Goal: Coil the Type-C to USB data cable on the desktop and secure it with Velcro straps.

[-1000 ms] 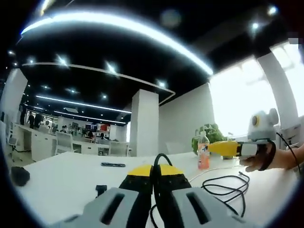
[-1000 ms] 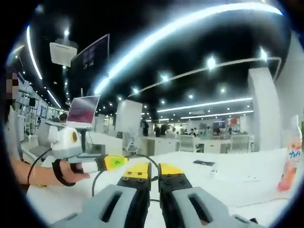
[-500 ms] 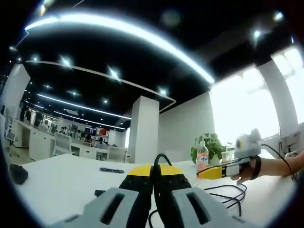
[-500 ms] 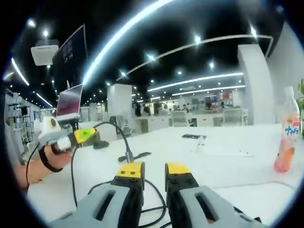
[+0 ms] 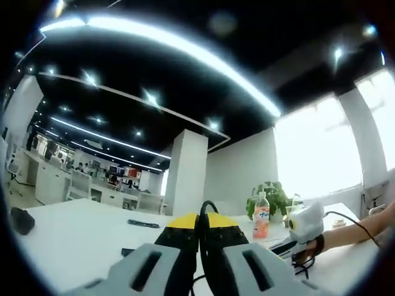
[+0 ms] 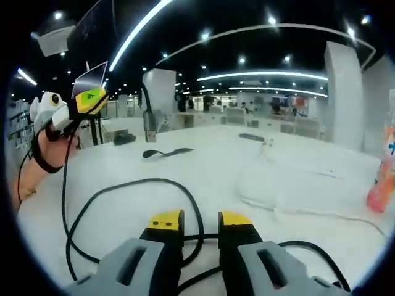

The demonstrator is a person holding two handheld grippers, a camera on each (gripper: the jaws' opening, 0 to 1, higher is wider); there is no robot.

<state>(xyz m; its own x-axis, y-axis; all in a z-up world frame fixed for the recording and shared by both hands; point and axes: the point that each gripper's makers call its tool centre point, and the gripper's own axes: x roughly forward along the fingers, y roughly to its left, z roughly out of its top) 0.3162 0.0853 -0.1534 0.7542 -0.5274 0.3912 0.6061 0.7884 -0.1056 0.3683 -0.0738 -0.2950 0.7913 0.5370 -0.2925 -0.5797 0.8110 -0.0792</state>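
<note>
— What lies before you?
— A white tabletop, the black cable looping across it toward my right gripper, whose jaws stand apart just above it.
— And your left gripper?
— Jaws closed on a loop of that cable, held up off the tabletop — an orange drink bottle stands beyond.

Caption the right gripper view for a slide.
Open right tongs hover over black cable looped on white desk.
</note>
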